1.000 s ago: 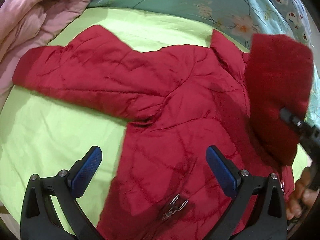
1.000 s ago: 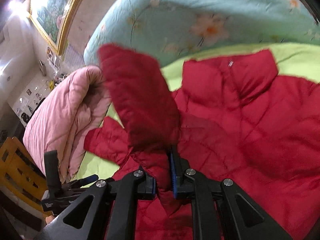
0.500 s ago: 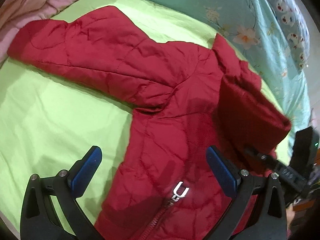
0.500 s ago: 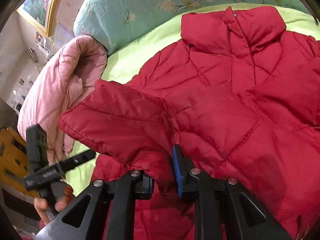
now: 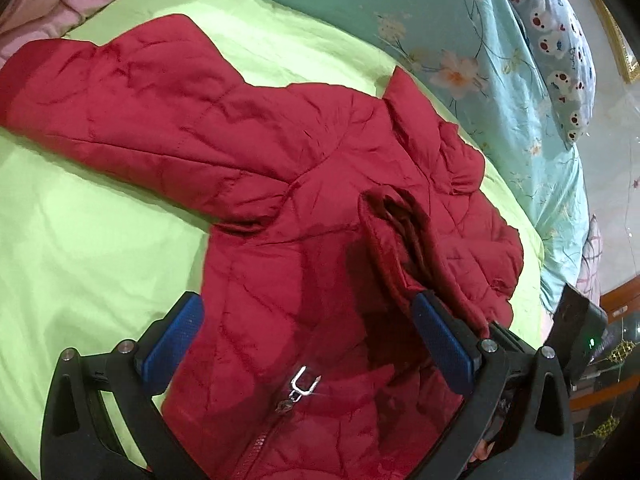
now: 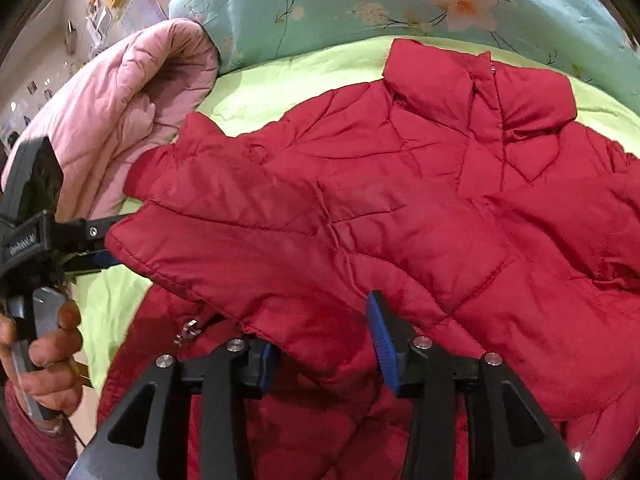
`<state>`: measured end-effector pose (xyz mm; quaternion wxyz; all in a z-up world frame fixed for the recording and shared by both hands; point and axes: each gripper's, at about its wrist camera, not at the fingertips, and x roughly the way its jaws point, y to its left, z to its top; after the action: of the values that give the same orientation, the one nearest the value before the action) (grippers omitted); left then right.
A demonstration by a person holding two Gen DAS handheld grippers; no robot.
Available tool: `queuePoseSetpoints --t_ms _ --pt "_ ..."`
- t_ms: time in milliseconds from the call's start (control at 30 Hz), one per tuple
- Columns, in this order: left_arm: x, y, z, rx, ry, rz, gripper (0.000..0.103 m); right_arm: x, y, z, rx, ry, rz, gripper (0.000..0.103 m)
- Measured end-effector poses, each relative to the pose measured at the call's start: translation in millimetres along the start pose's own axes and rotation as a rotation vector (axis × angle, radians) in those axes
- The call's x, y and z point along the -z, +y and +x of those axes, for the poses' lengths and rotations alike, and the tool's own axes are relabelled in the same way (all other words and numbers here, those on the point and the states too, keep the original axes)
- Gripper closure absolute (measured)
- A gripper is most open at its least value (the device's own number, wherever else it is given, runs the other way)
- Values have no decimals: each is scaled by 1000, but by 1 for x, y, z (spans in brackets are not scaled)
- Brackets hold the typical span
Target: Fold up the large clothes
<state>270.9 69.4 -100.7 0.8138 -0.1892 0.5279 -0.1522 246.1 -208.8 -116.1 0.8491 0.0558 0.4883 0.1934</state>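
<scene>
A red quilted jacket [image 5: 280, 184] lies front-up on a lime-green sheet [image 5: 80, 248], its zipper pull [image 5: 304, 384] near the hem. One sleeve stretches out to the left [image 5: 100, 92]. The other sleeve [image 6: 280, 232] is folded across the chest. My left gripper [image 5: 312, 344] is open and empty, hovering over the lower front. My right gripper [image 6: 324, 344] has its jaws parted, with the folded sleeve's edge lying loosely between the blue pads [image 6: 382, 344]. The collar [image 6: 480, 84] is at the far side.
A pink quilt [image 6: 120, 100] is bunched at the left. A teal floral duvet [image 5: 440, 32] and a cartoon-print pillow [image 5: 560, 60] line the far side of the bed. A hand [image 6: 48, 340] holding the left gripper's handle shows in the right wrist view.
The right gripper carried the raised sleeve down and across the jacket's chest, then its jaws opened. The left gripper stayed open and moved closer over the jacket.
</scene>
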Motion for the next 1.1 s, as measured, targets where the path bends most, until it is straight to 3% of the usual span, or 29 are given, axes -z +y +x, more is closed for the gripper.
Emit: queuePoseSetpoints --t_ms 67,133,200,367,433,467,600,667,833,900,967,1033,1100 --pt "0 0 4 29 29 -12 0 5 2 -6 -19 -14 -21 25" --pt "0 1 5 60 45 -25 0 12 9 -18 7 -66 -71 16" --pt "1 2 4 67 49 -29 0 17 16 -25 29 -68 -118 16" --pt "5 2 -12 124 41 -32 0 23 5 -55 -60 -123 -63 16" --pt "5 -6 -11 69 25 2 0 22 -6 -63 -71 -138 -19 16" --pt "5 -12 -3 38 43 22 0 20 -13 -66 -70 -147 7 16" --pt "7 -30 39 53 132 70 0 18 -43 -81 -58 -183 119 16" --pt "11 -42 54 26 137 127 3 20 -59 -90 -61 -199 178 16" --pt "18 -67 54 -63 45 257 53 25 -91 -107 -28 -239 252 16" --pt "13 -71 48 -69 -14 277 81 25 -103 -112 -1 -259 274 16" --pt "2 -75 35 -85 -84 304 90 24 -115 -115 28 -270 298 16" --pt "-14 -82 27 -149 -169 343 90 20 -126 -119 61 -275 318 16" --pt "-30 -80 34 -192 -180 384 90 17 -136 -124 88 -292 339 16"
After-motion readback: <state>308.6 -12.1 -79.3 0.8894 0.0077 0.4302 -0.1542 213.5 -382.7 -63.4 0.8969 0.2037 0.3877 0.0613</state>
